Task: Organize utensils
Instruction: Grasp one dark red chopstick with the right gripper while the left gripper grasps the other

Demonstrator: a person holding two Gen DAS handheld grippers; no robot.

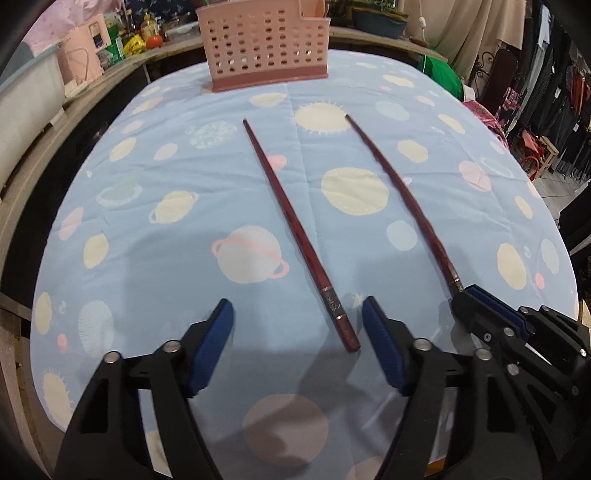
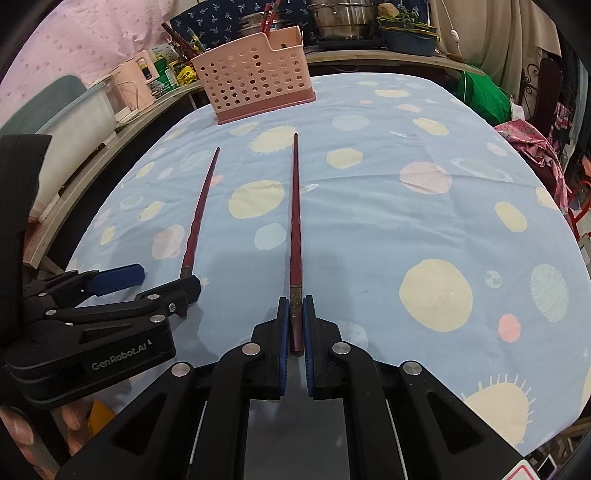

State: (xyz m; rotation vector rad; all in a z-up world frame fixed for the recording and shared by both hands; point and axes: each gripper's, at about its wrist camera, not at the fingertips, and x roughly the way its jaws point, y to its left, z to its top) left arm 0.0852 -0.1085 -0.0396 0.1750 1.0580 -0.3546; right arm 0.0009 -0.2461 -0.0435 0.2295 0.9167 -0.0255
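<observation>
Two dark red chopsticks lie on the blue planet-print tablecloth (image 1: 184, 177). The left chopstick (image 1: 295, 225) lies with its thick end between the pads of my left gripper (image 1: 297, 314), which is open around it without touching. My right gripper (image 2: 296, 306) is shut on the thick end of the right chopstick (image 2: 295, 221), which points toward a pink perforated utensil basket (image 2: 255, 74) at the table's far edge. The right gripper also shows in the left wrist view (image 1: 476, 295), and the left gripper shows in the right wrist view (image 2: 162, 280).
The basket (image 1: 266, 48) holds other chopsticks. Behind the table a counter carries steel pots (image 2: 343, 18), bottles and packets (image 2: 166, 70), and a white box (image 2: 74, 125). Clothing racks (image 1: 554, 92) and pink fabric (image 2: 532, 147) stand to the right.
</observation>
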